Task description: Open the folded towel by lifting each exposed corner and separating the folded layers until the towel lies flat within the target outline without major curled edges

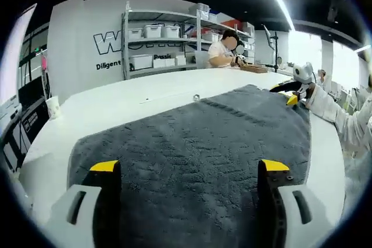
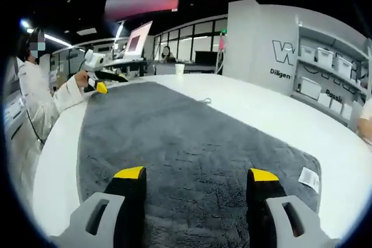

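In the left gripper view, the left gripper (image 1: pixel 189 169) rises from the bottom edge, its two yellow-tipped jaws spread wide apart and holding nothing. Between and beyond them lies the dark grey towel (image 1: pixel 192 149), spread across a white table (image 1: pixel 116 105) and filling the lower middle of the frame. A small ring-shaped thing (image 1: pixel 196 97) sits on the bare table just past the towel's far edge. At centre right, the right gripper (image 1: pixel 290 98) rests at the towel's far corner, held by a person's white sleeve (image 1: pixel 334 111). A white paper cup (image 1: pixel 53 107) stands at the table's left edge. Farther off, at upper centre, a metal shelf rack (image 1: pixel 160 42) carries white bins; a white wall (image 1: pixel 81 50) behind it bears large letters starting with "W" and smaller words beginning "Diligent" and "Passi" — the rest is hidden by the rack. A second person (image 1: pixel 224 50) sits beyond the table.

In the right gripper view, the right gripper (image 2: pixel 196 173) also stands wide open at the bottom, gripping nothing, over the near end of the towel (image 2: pixel 174 137). A white care label (image 2: pixel 309 178) sticks out at the towel's lower right corner; its print is too small to read. At upper left, the left gripper (image 2: pixel 100 85) sits by the towel's far corner. On the right, the wall (image 2: pixel 256 39) shows "W" and "Diligen" — cut off.
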Motion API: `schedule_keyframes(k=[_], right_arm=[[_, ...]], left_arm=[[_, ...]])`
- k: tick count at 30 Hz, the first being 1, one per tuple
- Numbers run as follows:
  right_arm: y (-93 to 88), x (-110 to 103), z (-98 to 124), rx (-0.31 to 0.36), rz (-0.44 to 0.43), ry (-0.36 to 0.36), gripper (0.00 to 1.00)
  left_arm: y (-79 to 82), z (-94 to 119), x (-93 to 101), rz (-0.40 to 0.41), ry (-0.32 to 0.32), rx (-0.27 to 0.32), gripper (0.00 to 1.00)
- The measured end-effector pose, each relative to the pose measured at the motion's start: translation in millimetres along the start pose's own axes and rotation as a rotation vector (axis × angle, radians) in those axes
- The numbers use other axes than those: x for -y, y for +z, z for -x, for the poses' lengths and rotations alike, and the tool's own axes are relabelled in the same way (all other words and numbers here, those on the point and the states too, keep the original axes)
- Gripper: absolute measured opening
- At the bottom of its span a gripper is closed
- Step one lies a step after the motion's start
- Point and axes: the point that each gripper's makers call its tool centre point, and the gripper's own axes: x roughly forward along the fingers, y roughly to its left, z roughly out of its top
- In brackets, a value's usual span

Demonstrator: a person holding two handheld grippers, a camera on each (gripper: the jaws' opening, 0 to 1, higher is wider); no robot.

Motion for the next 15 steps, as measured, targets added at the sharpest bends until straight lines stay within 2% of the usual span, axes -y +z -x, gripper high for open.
schedule_keyframes(k=[7, 15], right_arm=[[-6.3, 4, -5, -0.033, 0.002, 0.009, 0.97], [-17.4, -1, -14, -0.117, 0.009, 0.038, 0.99]], left_arm=[[-0.6, -14, -2.6, -0.015, -0.05, 0.007, 0.99], [-8.1, -24, -6.7, -0.021, -0.051, -0.03, 0.99]])
